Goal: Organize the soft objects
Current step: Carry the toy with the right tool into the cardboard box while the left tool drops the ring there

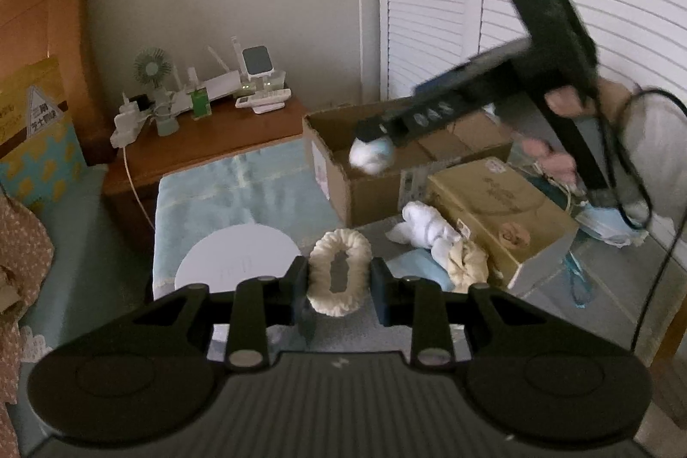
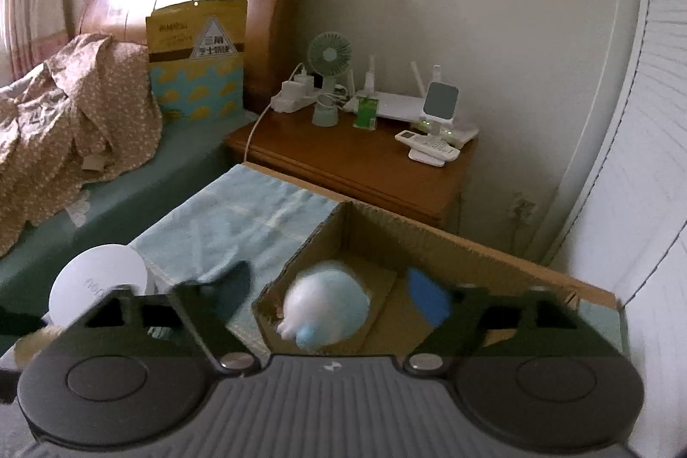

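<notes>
My left gripper (image 1: 339, 277) is shut on a cream fluffy ring-shaped scrunchie (image 1: 340, 272), held above the grey surface. My right gripper (image 2: 332, 286) is open over the open cardboard box (image 2: 472, 243); a white and light blue plush toy (image 2: 326, 305) is blurred between its spread fingers, loose, over the box's inside. In the left wrist view the right gripper (image 1: 378, 136) hangs over the box (image 1: 339, 174) with the plush (image 1: 371, 155) just below its tip. A white plush (image 1: 423, 228) and a beige soft item (image 1: 466, 262) lie by the box.
A gold carton (image 1: 502, 209) stands right of the soft items. A white round disc (image 1: 238, 258) lies on a light blue cloth (image 1: 240, 192). A wooden nightstand (image 2: 356, 162) holds a small fan (image 2: 328, 56), router and remotes. The bed (image 2: 64, 106) is at left.
</notes>
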{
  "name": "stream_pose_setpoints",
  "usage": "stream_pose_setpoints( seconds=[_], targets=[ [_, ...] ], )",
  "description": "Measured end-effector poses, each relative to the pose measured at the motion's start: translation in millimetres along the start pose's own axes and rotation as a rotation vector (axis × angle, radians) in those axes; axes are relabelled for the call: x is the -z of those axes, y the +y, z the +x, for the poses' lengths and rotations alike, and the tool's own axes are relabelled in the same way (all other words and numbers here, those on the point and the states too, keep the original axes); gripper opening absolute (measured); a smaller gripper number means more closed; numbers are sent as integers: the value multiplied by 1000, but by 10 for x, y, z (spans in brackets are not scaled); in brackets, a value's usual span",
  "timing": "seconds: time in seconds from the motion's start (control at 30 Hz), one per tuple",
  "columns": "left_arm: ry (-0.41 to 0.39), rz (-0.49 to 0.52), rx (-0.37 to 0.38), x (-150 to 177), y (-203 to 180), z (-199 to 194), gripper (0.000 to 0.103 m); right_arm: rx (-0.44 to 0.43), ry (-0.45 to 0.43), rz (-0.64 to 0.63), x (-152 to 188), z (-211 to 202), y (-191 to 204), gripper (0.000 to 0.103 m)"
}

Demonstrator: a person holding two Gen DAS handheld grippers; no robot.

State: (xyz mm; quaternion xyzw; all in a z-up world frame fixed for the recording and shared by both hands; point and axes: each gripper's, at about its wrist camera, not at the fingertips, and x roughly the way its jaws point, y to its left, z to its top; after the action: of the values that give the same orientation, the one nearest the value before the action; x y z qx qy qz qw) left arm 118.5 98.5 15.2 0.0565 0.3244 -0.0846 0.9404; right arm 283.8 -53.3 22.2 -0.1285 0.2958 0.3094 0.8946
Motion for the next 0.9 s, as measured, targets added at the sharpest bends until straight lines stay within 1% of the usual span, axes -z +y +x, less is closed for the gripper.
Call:
stream_pose_setpoints(
  seconds=[0.03,0.1,0.33,0.47,0.53,0.6,0.7,0.77,0.8,0.83,0.9],
  targets=[
    [-2,5,1,-16,-5,9,29,-8,-5,12,37,-39,-1,102],
    [-4,15,5,-52,-15,35,30,-14,-20,29,126,-167,2,103],
    [-10,48,39,-227,-77,182,30,53,-27,83,528,-665,92,103],
    [-20,75,57,-427,-129,318,30,114,-18,116,712,-899,136,103],
    [-26,84,66,-556,-150,413,30,111,-15,139,790,-1006,138,103],
    [-33,95,66,-699,-171,527,30,123,-19,150,848,-1101,141,103],
    [-24,103,69,-917,-181,762,30,147,-20,149,911,-1217,147,103],
    [-18,103,51,-1038,-181,927,30,155,-15,151,961,-1283,145,103],
    [-12,110,39,-1076,-179,1000,31,162,-13,150,985,-1313,149,103],
    [-10,114,20,-1111,-180,1071,35,173,-11,149,1012,-1342,153,103],
    [-6,115,-1,-1148,-170,1171,47,191,-9,148,1071,-1406,152,103]
  ],
)
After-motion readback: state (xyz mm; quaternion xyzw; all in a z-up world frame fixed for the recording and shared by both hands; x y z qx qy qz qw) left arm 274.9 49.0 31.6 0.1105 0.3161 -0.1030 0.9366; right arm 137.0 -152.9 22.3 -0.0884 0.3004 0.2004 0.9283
